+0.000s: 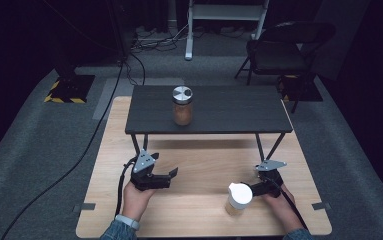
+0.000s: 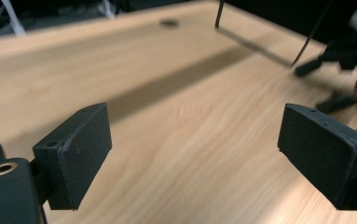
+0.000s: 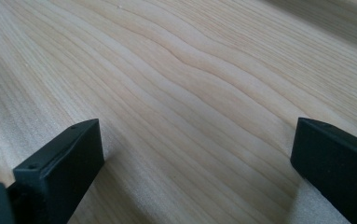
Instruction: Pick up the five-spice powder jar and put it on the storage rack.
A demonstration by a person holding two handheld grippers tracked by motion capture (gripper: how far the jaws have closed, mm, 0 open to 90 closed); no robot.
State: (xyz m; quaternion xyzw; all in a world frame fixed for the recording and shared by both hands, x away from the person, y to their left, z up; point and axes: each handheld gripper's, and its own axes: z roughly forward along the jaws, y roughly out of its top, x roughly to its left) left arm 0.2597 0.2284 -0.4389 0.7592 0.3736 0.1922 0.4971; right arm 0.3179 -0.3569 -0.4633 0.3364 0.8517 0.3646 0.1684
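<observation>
Left gripper [image 1: 171, 174]: nearest the person, low over the wooden table [image 1: 199, 220], jaws apart with bare wood between them; it points across toward the other hand.
Right gripper [image 1: 251, 189]: jaws spread wide in its own view, nothing between them, only table grain; it sits just beside the white-lidded jar.
White-lidded jar [image 1: 239, 198]: upright on the table near the front right, close against the right gripper's jaws; from the high view I cannot tell whether they touch.
Dark shelf [image 1: 209, 115]: raised on thin legs behind both hands.
Metal-lidded jar [image 1: 182, 105]: upright on the shelf, well apart from both grippers.
Risk, tipping: the white-lidded jar looks tall and narrow, so a sideways nudge from the right gripper could probably topple it.
Risk, poor grip: jaws closing on the smooth lid instead of the body may slip.
Risk, collision: lifting toward the shelf could catch its front edge or knock the other jar.
</observation>
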